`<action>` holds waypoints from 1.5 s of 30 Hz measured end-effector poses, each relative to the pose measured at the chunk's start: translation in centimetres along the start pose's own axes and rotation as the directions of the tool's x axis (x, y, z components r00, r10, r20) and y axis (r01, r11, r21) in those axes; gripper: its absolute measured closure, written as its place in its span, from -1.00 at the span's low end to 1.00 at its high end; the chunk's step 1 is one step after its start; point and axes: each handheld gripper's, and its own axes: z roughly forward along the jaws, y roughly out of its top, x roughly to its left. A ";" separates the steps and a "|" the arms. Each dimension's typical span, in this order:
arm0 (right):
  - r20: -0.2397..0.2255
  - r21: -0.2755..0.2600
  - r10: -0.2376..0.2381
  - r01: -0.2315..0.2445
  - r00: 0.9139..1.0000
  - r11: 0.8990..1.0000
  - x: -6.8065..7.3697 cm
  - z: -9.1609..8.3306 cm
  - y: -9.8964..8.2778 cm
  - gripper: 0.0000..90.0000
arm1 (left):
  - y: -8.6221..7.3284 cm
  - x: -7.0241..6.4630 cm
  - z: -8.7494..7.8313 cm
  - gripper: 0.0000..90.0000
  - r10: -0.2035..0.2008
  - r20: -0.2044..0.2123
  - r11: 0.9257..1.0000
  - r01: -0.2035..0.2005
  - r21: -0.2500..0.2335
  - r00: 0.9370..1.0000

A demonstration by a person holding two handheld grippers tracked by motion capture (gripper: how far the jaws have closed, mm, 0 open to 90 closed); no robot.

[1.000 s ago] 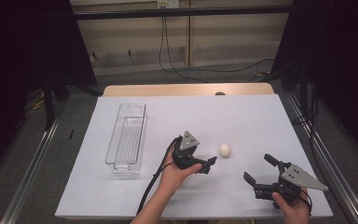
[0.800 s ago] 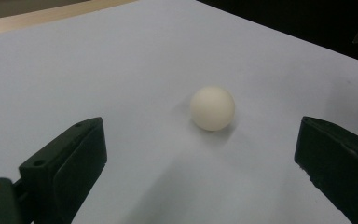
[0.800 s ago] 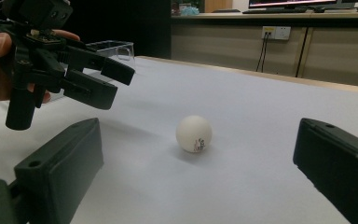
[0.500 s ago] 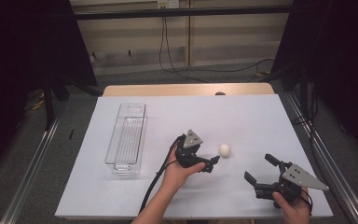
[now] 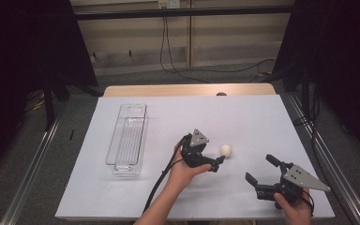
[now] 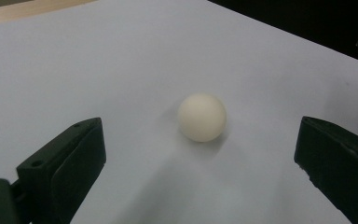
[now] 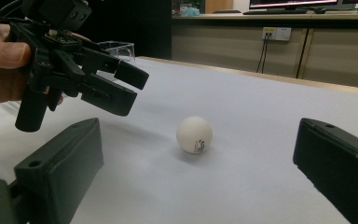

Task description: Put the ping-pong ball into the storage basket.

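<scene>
White ping-pong ball (image 5: 226,150) on table | left gripper (image 5: 215,164) has crept closer, jaws wide, holding nothing | right gripper (image 5: 258,170) open, empty, unmoved | grasp looks imminent

The ball (image 6: 202,116) looks smooth, matt plastic; the surface (image 5: 243,117) matt white, paper-like; the bin (image 5: 127,138) clear glossy plastic.
</scene>
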 end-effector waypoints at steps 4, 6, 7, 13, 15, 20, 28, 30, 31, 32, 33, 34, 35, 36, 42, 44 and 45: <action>0.002 -0.001 0.003 -0.003 1.000 1.000 0.0 0.0 0.0 -0.97 | -0.1 0.0 0.1 -0.95 -0.006 0.002 1.000 0.006 0.011 1.000; 0.003 -0.001 0.004 -0.004 1.000 1.000 0.0 0.0 0.0 -0.97 | -0.1 0.0 0.2 -0.95 -0.008 0.001 1.000 0.008 0.007 1.000; 0.003 -0.001 0.003 -0.003 1.000 1.000 0.0 0.0 0.0 -0.97 | -0.1 0.0 0.3 -0.95 -0.007 0.003 1.000 0.007 0.011 1.000; 0.002 0.000 0.002 -0.002 1.000 1.000 0.0 0.0 0.0 -0.97 | -0.1 -0.1 0.5 -0.95 -0.005 -0.002 1.000 0.005 0.017 1.000; 0.000 0.001 0.000 0.000 1.000 1.000 0.0 0.0 0.0 -0.97 | -0.1 -0.2 0.7 -0.94 0.001 0.002 1.000 -0.001 0.017 1.000; 0.000 0.000 0.000 0.000 1.000 1.000 0.0 0.0 0.0 -0.97 | -0.1 -0.2 1.0 -0.94 0.007 0.011 1.000 -0.007 0.022 1.000; -0.001 0.000 -0.001 0.001 1.000 1.000 0.1 0.0 0.0 -0.97 | 0.0 -0.5 1.4 -0.94 0.016 0.013 0.999 -0.016 0.040 1.000; -0.001 -0.002 -0.001 0.001 1.000 1.000 0.1 0.1 0.0 -0.97 | 0.0 -0.5 1.6 -0.94 0.021 0.020 0.999 -0.022 0.039 1.000; 0.003 -0.003 0.004 -0.004 1.000 1.000 0.1 0.1 0.0 -0.97 | 0.0 -0.5 1.6 -0.94 0.020 0.019 0.999 -0.021 0.040 1.000; 0.002 -0.003 0.004 -0.004 1.000 1.000 0.1 0.1 0.0 -0.97 | 0.0 -0.5 1.7 -0.94 0.021 0.017 0.999 -0.021 0.039 1.000; -0.002 -0.001 0.000 0.000 1.000 1.000 0.1 0.0 0.0 -0.97 | 0.0 -0.5 1.8 -0.94 0.019 0.017 0.999 -0.020 0.040 1.000; 0.000 -0.003 0.006 -0.006 1.000 1.000 0.1 0.1 0.0 -0.97 | 0.1 -0.5 1.8 -0.94 0.019 0.015 0.999 -0.019 0.043 1.000; -0.002 -0.002 0.005 -0.005 1.000 1.000 0.1 0.1 0.0 -0.97 | 0.1 -0.5 1.9 -0.94 0.018 0.009 0.999 -0.018 0.047 1.000; 0.000 -0.001 -0.004 0.004 1.000 1.000 0.1 0.0 0.0 -0.97 | 0.1 -0.5 1.9 -0.94 0.014 0.011 0.999 -0.014 0.046 1.000; -0.001 0.000 -0.002 0.002 1.000 1.000 0.1 0.0 0.0 -0.97 | 0.3 -0.8 2.4 -0.94 0.026 0.016 0.998 -0.027 0.048 1.000; 0.000 0.000 0.004 -0.004 1.000 1.000 0.1 0.0 0.0 -0.97 | 0.4 -0.9 2.5 -0.94 0.034 0.016 0.998 -0.034 0.054 0.999; 0.000 -0.001 0.003 -0.003 1.000 1.000 0.1 0.0 0.0 -0.97 | 0.4 -0.9 2.6 -0.94 0.037 0.022 0.998 -0.038 0.052 0.999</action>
